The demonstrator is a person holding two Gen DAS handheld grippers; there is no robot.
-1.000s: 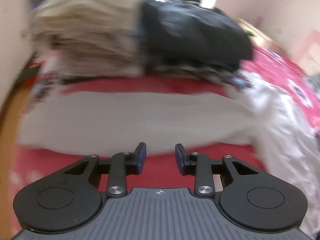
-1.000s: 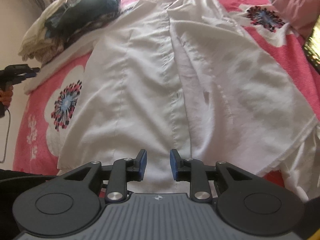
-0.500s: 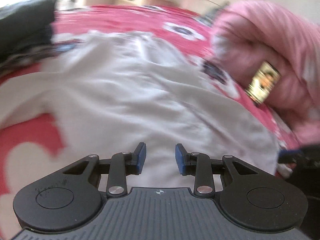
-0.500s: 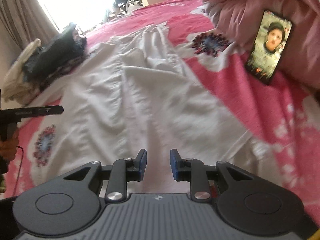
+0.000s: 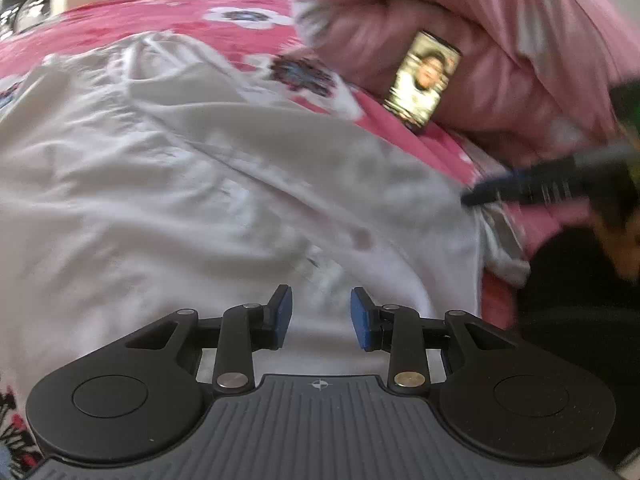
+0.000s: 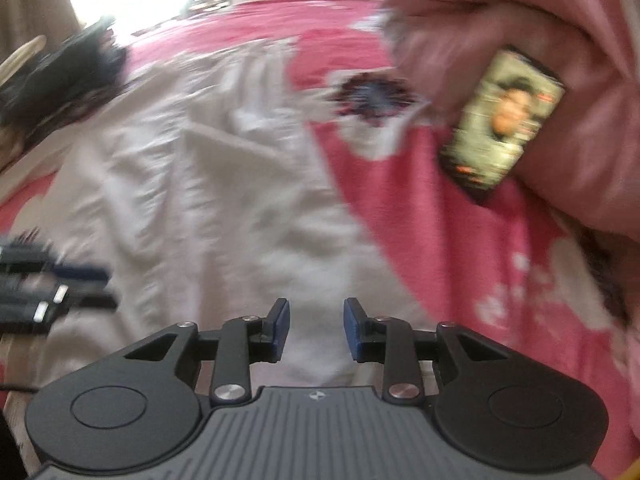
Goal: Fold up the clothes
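While both pictures are smeared by motion, the bed (image 5: pixel 248 36) is plain enough, covered in a red spread with white and dark flowers. Across its middle lies the white shirt (image 5: pixel 168 184), spread flat but creased, its button placket running diagonally away from the near edge. At the far right a pink quilt (image 5: pixel 480 32) is bunched up, and a phone (image 5: pixel 424 80) with a lit screen leans against it, clear of the shirt. At the far left a heap of dark clothes (image 6: pixel 60 80) sits at the shirt's edge. The left tongs (image 5: pixel 321 316) hang over the near hem of the shirt, fingers parted with nothing between them. The right tongs (image 6: pixel 316 326) are likewise parted and empty, over the shirt's right side; seen from the left wrist, their tips are at the shirt's right edge, though I cannot tell if they touch the cloth.
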